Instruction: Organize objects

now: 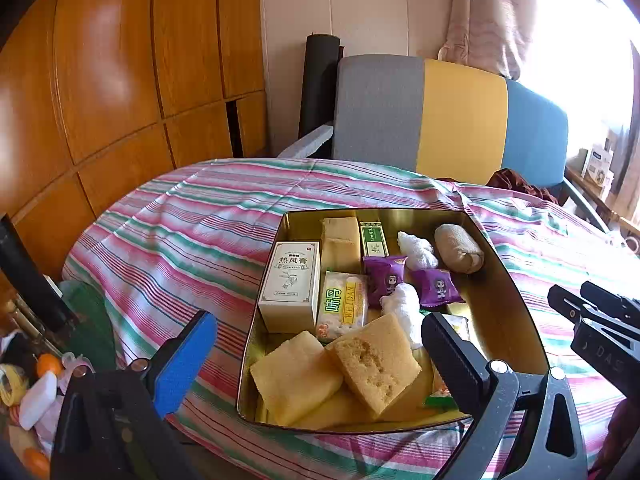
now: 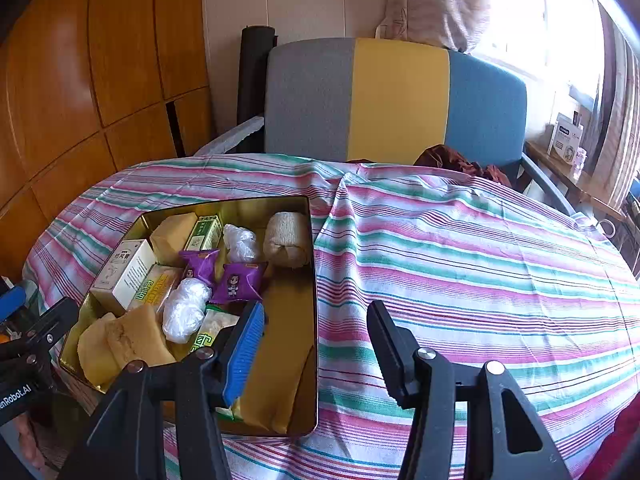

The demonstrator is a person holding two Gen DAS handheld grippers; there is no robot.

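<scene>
Gold metal tin [image 1: 516, 300] of sponges and packets sits on the striped pink-and-green tablecloth [image 2: 480, 264].
Left gripper [image 1: 320, 344] and right gripper [image 2: 316, 336] both hover above it, jaws spread wide, holding nothing.

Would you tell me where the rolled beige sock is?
The rolled beige sock lies in the gold tin's far right corner, beside a white plastic wad.

Wooden panelled wardrobe [image 1: 100, 80] left; grey-yellow-blue chair [image 2: 396, 100] behind striped tablecloth [image 2: 480, 260]; bright window [image 2: 540, 12], curtain [image 1: 484, 16] right.
</scene>
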